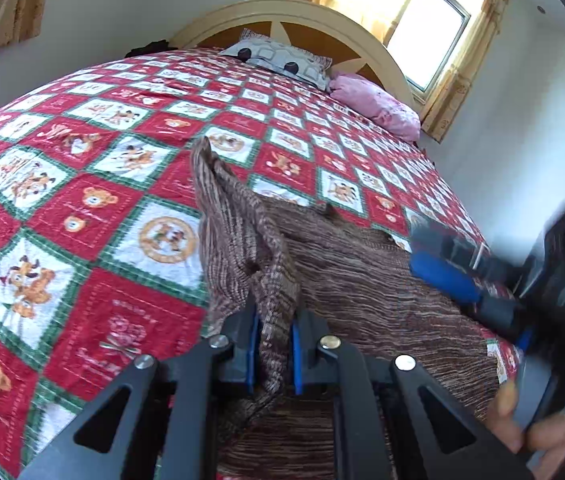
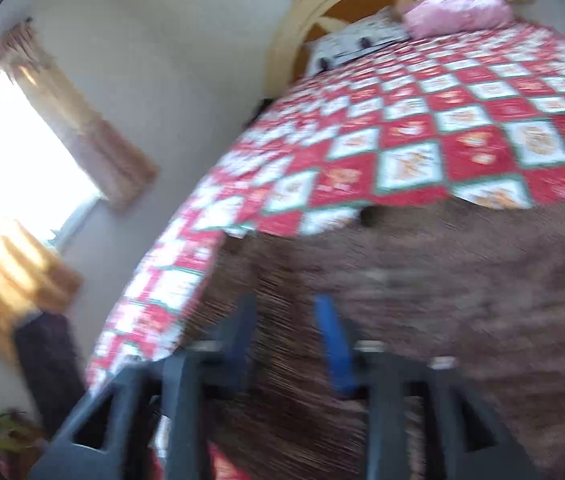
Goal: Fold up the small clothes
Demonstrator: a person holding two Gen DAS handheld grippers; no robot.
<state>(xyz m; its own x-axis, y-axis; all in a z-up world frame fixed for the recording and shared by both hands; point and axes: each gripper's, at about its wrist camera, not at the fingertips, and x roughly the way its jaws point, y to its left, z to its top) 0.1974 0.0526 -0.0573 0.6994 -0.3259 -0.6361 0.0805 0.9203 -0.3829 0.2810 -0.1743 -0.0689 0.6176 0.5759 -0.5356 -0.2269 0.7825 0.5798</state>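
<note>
My left gripper (image 1: 274, 354), nearest the lens, has its blue pads (image 1: 251, 356) pinched on a raised ridge of the brown garment (image 1: 362, 280). My right gripper (image 2: 288, 344) stands spread above the same cloth, nothing between its fingers; the right wrist view is blurred, so whether a fingertip touches the fabric I cannot tell. In the left wrist view that gripper appears at the right edge, with my hand (image 1: 530, 428) on its handle.

The garment, a striped brown knit, lies on the near part of the quilt (image 1: 94, 184), mostly flat. The pinched fold rises from my left pads and runs away from me, ending in a point (image 1: 201, 145) aimed toward the headboard (image 1: 282, 12). Its long axis therefore follows the length of the bed, leaning slightly left in the left wrist view. The rest of the cloth spreads rightward from this ridge; how it ends at the near side is hidden.

The quilt is a diamond patchwork of red and white squares with green borders and bear motifs, covering the whole bed. At its far end lie a white patterned pillow (image 1: 278, 58) and a pink pillow (image 1: 378, 106), side by side against the arched cream headboard. Beyond, pale walls, a bright window (image 1: 430, 36) with yellow curtains (image 1: 466, 64); a second curtained window (image 2: 14, 140) shows in the right wrist view
</note>
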